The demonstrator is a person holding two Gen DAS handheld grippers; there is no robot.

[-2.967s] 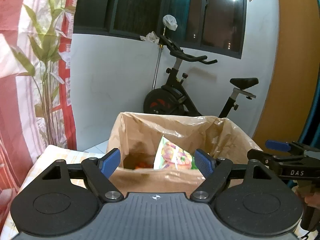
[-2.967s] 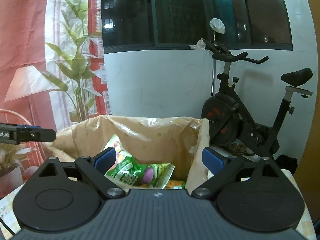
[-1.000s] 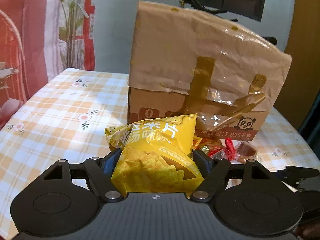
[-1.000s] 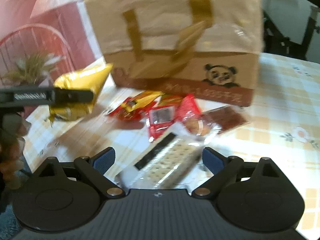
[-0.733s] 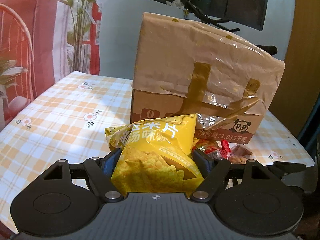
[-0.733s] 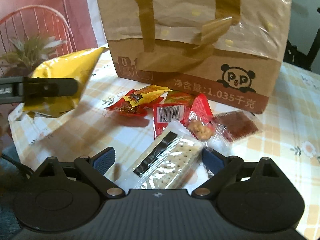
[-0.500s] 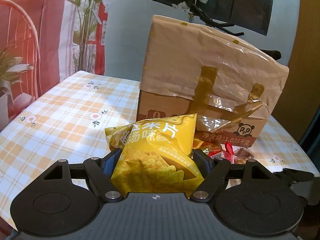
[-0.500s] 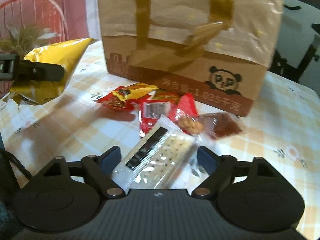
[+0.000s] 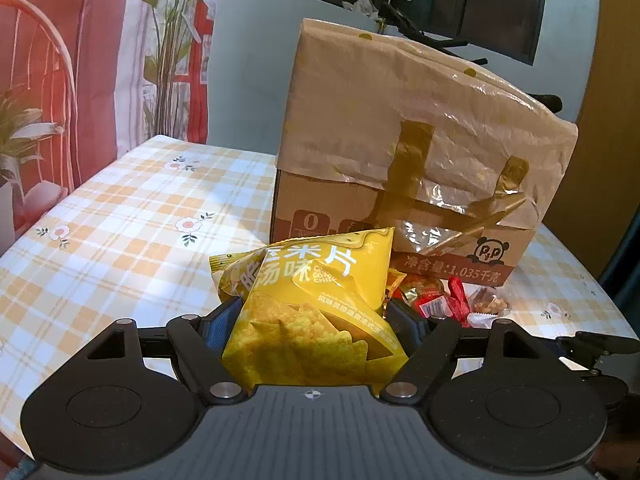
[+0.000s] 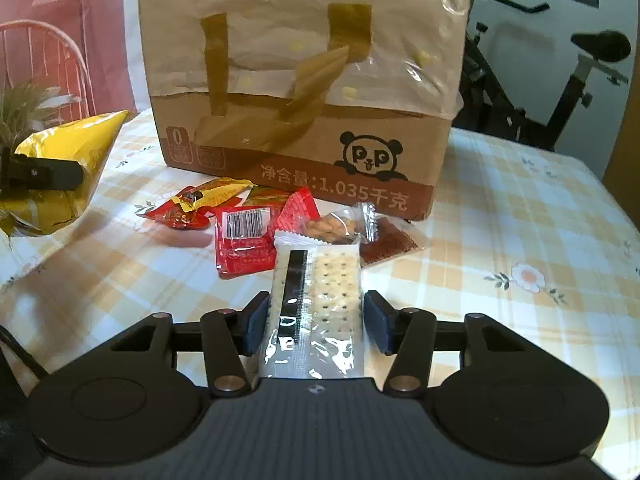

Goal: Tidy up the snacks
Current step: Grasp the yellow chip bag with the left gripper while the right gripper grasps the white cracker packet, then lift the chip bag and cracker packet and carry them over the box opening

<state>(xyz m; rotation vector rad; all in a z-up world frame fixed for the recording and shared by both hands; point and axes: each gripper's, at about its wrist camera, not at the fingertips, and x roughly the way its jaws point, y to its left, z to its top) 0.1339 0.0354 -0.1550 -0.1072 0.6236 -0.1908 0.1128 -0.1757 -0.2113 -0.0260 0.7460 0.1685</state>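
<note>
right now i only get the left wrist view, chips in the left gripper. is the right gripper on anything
Observer: Yes. The right gripper has a cracker pack lengthwise between its jaws, which have just been closing, and the pads look to be on the wrapper's sides.
Operator: ok, anything on the table past the nuts that i can't see
Observer: A flat brown pack lies just right of the nut pack, in front of the box near its right corner.
</note>
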